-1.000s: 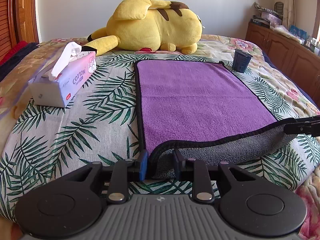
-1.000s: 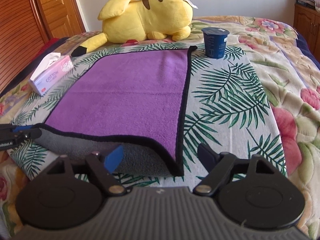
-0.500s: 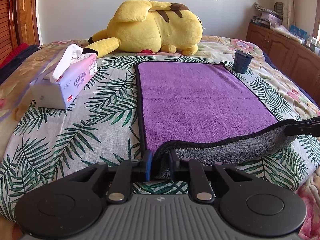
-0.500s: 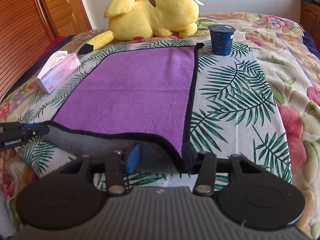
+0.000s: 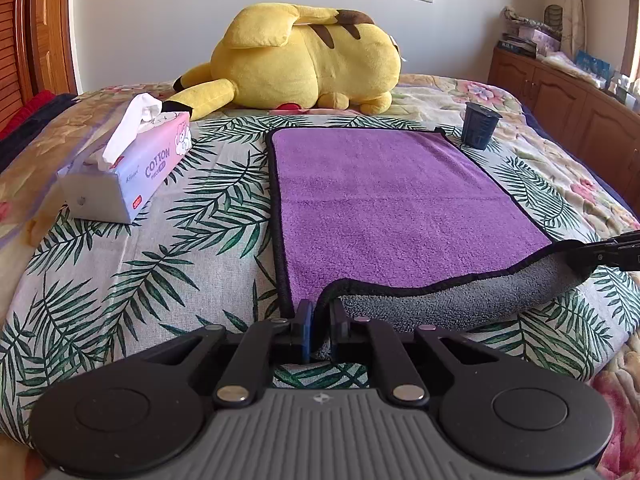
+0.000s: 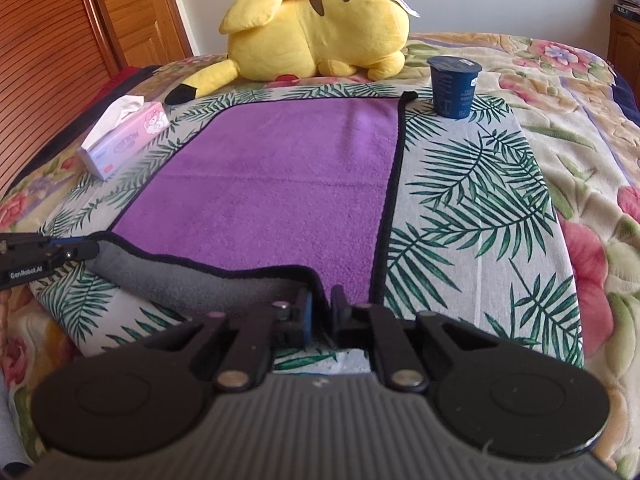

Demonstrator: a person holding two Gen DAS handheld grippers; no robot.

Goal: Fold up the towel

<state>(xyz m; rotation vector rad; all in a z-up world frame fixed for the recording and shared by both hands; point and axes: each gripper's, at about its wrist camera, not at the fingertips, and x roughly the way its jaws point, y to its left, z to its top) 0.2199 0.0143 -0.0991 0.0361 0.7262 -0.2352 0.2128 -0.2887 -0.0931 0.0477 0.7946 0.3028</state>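
A purple towel (image 5: 392, 200) with black trim and a grey underside lies flat on the leaf-print bed cover; it also shows in the right wrist view (image 6: 280, 184). My left gripper (image 5: 321, 322) is shut on the towel's near left corner, lifted a little so the grey underside shows. My right gripper (image 6: 322, 312) is shut on the near right corner. Each gripper appears at the edge of the other's view, the right one (image 5: 612, 250) and the left one (image 6: 44, 254). The near edge sags between them.
A yellow plush toy (image 5: 304, 68) lies beyond the towel's far edge. A tissue pack (image 5: 128, 172) sits left of the towel. A dark blue cup (image 6: 454, 86) stands by the far right corner. A wooden cabinet (image 5: 560, 96) stands at right, wooden doors (image 6: 60, 40) at left.
Both grippers have closed on the near corners of the towel; the right one was wide open a second ago. Both have lifted the near edge slightly.
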